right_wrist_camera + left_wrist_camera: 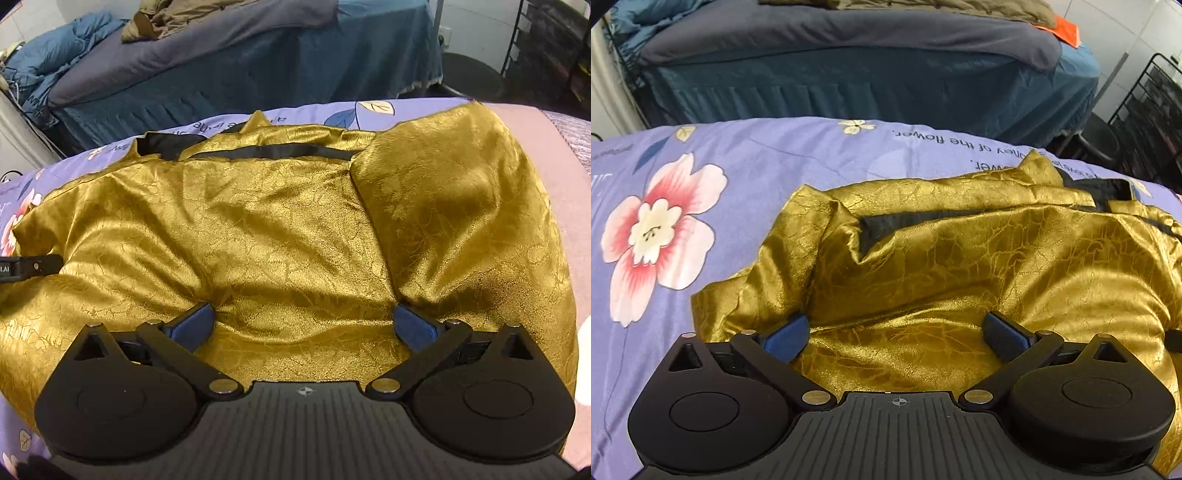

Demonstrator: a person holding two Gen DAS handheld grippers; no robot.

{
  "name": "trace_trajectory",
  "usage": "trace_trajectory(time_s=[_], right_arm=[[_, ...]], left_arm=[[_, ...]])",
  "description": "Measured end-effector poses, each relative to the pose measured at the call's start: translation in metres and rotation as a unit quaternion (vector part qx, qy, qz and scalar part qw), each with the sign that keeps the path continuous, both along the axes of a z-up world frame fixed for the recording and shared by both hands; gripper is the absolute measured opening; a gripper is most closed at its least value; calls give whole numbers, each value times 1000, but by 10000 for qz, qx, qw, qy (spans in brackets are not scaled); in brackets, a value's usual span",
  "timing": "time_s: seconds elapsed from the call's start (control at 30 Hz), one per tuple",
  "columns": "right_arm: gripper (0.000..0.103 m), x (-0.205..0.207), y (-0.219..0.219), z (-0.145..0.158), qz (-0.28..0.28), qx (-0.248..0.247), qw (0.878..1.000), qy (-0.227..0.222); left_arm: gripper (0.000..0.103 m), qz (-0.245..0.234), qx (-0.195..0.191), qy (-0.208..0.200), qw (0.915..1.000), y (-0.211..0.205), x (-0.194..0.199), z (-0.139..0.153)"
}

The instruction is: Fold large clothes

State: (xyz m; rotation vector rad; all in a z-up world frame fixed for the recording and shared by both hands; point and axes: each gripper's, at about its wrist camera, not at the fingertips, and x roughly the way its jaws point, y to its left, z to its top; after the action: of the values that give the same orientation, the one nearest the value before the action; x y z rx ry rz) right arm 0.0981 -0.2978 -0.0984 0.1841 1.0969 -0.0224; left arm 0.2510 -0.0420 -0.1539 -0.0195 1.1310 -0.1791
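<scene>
Right wrist view — right gripper (302,325) is hovering spread over the gold garment (280,229); slippery, limp satin — take its near hem.

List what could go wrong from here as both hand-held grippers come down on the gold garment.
1. The gold satin garment is shiny and rumpled; either open hand-held gripper, left or right, may pinch several layers or slip off.
2. Its right part reaches the edge of the purple floral bedsheet; a tug could slide it off.
3. The exposed black lining shows uneven folds that may get locked in.
</scene>
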Motion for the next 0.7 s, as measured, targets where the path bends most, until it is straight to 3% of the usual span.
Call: trace_trajectory(time_s=[0.13, 0.3, 0.37, 0.43, 0.53, 0.7], right_arm=[[102, 3, -3, 4, -82, 7, 10000, 16], [99, -28, -3, 47, -215, -190, 9966, -767], [99, -49, 0, 57, -107, -288, 9951, -935], [99, -69, 3, 59, 62, -355, 9947, -964], [99, -96, 3, 54, 101, -576, 9935, -974], [99, -113, -20, 35, -474, -291, 9967, -598]], left_arm=[[103, 71, -99, -29, 9999, 2, 2, 15], [103, -21, -452, -1029, 9937, 8, -52, 66], [103, -97, -542, -1214, 9911, 8, -81, 75], [103, -120, -545, -1288, 9901, 10, -108, 74], [103, -103, -207, -1345, 9906, 11, -136, 67], [103, 38, 164, -998, 9949, 24, -134, 39]])
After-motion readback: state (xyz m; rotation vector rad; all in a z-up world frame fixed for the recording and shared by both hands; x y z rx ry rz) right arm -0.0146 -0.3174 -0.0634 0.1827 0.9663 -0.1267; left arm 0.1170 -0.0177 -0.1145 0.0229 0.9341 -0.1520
